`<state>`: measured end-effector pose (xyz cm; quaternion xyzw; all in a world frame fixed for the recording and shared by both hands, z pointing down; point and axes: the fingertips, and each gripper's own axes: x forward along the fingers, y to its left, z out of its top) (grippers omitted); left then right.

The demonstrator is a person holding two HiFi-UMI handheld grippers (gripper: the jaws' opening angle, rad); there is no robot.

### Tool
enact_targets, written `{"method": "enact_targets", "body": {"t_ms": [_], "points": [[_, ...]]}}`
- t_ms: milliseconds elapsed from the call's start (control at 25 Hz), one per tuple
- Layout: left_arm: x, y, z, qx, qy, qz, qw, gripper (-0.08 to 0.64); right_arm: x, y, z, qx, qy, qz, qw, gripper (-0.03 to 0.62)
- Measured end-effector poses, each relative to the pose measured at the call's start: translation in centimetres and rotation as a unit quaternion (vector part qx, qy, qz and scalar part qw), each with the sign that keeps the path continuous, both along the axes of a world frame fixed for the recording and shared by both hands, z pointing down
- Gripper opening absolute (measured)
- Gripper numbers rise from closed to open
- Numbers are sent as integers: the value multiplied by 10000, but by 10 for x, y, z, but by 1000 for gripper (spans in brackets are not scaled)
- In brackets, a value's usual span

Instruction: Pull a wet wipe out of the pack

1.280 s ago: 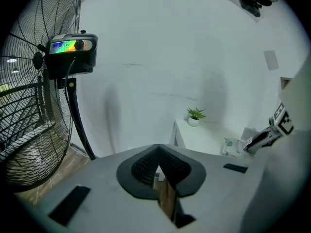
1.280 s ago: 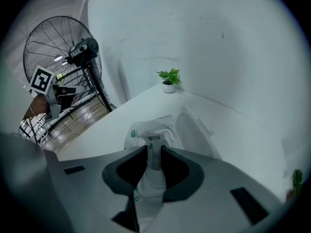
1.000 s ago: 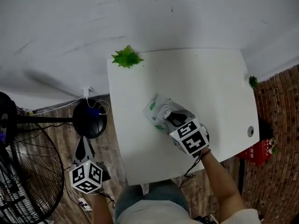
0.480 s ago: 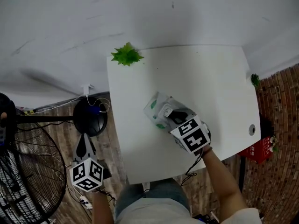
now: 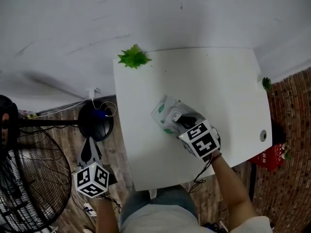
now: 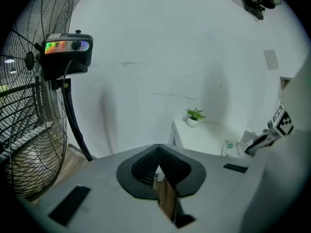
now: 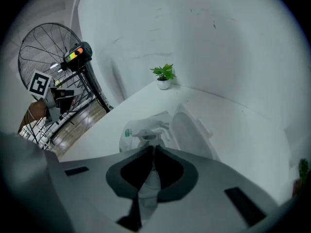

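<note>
Now: right gripper (image 7: 153, 148) jaws clamped on the thin white wet wipe (image 7: 146, 136), ready to pull it from the soft white-green plastic pack (image 7: 127, 132), lid open, on the white table (image 5: 218, 81). Left gripper (image 6: 158, 147) jaws together, empty, held off-table, probably idle.

The grey two-jaw right gripper (image 5: 183, 123) (image 7: 153, 150) hangs over the white table (image 5: 218, 81), towards the middle of its near edge, angled away from the body. Its dark jaws are pressed together on a strip of white wet wipe (image 7: 147, 183). The bare right forearm (image 5: 228, 183) crosses the near edge behind it. The matching left gripper (image 5: 89, 149) (image 6: 158, 148) is held off the table's left edge, by the near-left corner, jaws together and empty, on the left forearm (image 5: 104, 217).
</note>
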<state>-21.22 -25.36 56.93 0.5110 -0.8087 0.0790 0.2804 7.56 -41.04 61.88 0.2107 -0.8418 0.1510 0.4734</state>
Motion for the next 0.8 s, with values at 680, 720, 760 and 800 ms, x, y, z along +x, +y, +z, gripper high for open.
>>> {"method": "enact_targets", "body": {"t_ms": [680, 720, 760, 800], "points": [[3, 1, -11, 100, -27, 97, 9999, 0, 2, 0, -8, 118, -32, 83, 9999, 9], [3, 2, -12, 108, -23, 100, 9999, 0, 2, 0, -10, 130, -55, 92, 9999, 9], [3, 2, -13, 120, -16, 102, 9999, 0, 2, 0, -12, 141, -74, 102, 9998, 9], [2, 1, -14, 139, -6, 105, 9998, 0, 2, 0, -14, 149, -81, 119, 9998, 9]]}}
